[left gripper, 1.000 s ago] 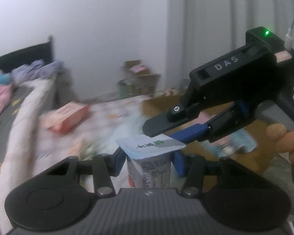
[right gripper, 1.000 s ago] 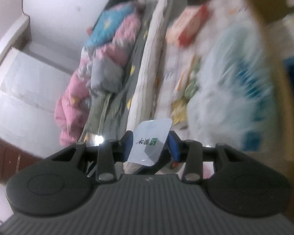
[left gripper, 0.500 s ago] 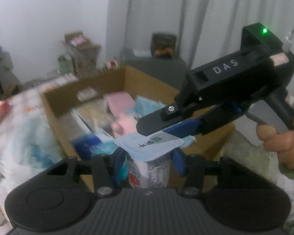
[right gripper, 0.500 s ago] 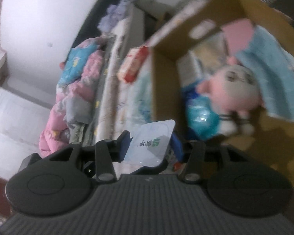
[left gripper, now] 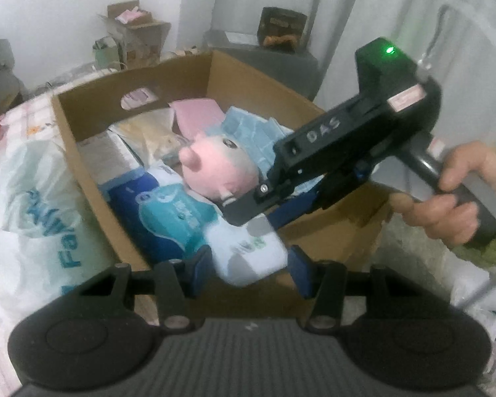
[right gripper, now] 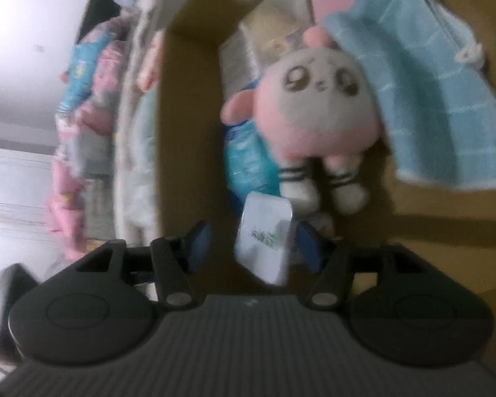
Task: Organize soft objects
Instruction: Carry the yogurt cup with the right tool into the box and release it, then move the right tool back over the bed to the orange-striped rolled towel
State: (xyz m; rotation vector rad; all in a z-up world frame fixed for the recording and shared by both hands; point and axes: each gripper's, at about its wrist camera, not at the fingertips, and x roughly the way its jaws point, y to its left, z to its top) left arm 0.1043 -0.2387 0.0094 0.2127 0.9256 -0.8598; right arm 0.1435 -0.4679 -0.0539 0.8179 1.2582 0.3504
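White yogurt cup (left gripper: 248, 251), pinched by the left gripper (left gripper: 249, 266), hangs over the box's (left gripper: 330, 235) near wall, the right gripper's (right gripper: 253, 244) jaws just opened around it.

Against the far white wall (left gripper: 66, 6) stands a small open carton (left gripper: 134, 29) with pink odds and ends poking out of the top. To its right a grey cabinet (left gripper: 264, 56) carries a dark little box (left gripper: 282, 28), and pale curtains (left gripper: 330, 6) hang in folds behind both. A white plastic bag (left gripper: 33, 205) with teal lettering lies crumpled on the patterned sheet (left gripper: 33, 115). Seen from the other side, a pink and blue quilt (right gripper: 79, 99) is heaped along the bed, blurred, with white panelling (right gripper: 13, 192) beyond it.
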